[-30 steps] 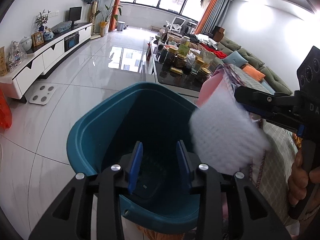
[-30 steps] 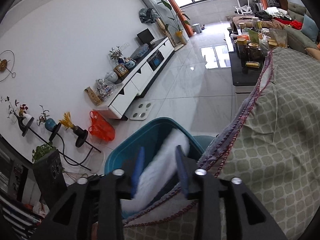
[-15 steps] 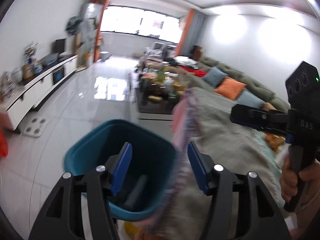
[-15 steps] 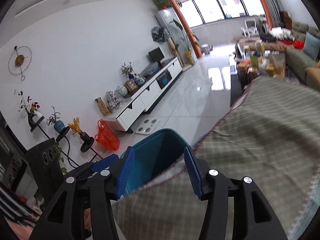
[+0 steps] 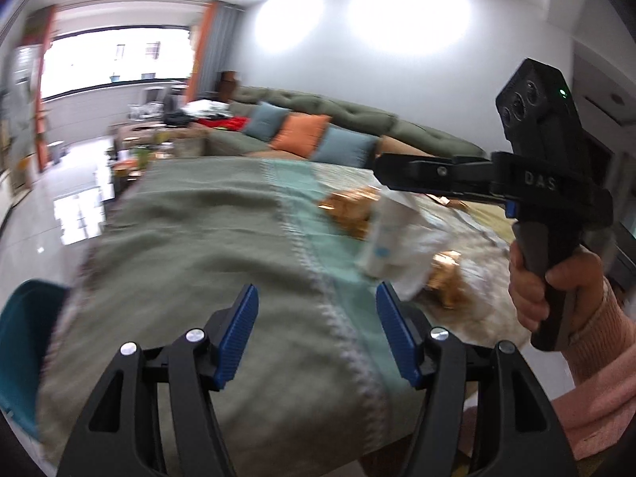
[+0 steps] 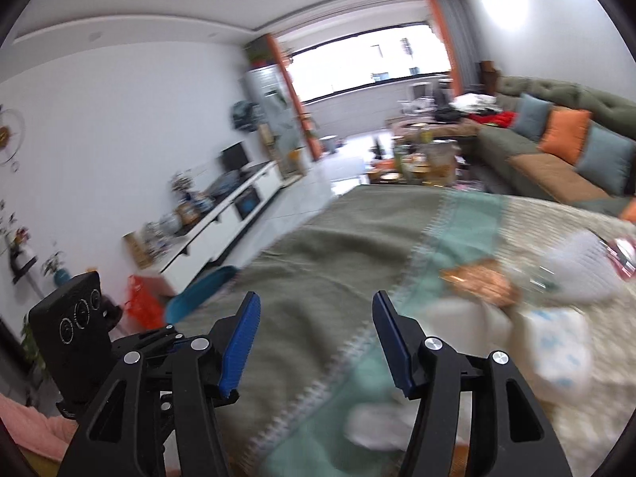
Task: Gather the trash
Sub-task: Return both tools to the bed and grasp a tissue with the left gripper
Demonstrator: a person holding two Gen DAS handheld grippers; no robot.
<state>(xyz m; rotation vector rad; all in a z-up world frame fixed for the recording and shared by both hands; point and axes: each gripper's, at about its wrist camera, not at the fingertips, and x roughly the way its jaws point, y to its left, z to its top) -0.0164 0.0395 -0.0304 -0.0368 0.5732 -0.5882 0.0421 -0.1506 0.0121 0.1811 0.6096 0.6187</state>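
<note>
white walls | bright window | green sofa | white TV cabinet

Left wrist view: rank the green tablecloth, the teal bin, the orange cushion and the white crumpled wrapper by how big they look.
1. green tablecloth, fills the middle of the frame.
2. teal bin, cut off at the left edge, so only part is counted.
3. white crumpled wrapper.
4. orange cushion, though it lies farther off, so its true size is unsure.

trash on cloth (bin leftward)
</note>
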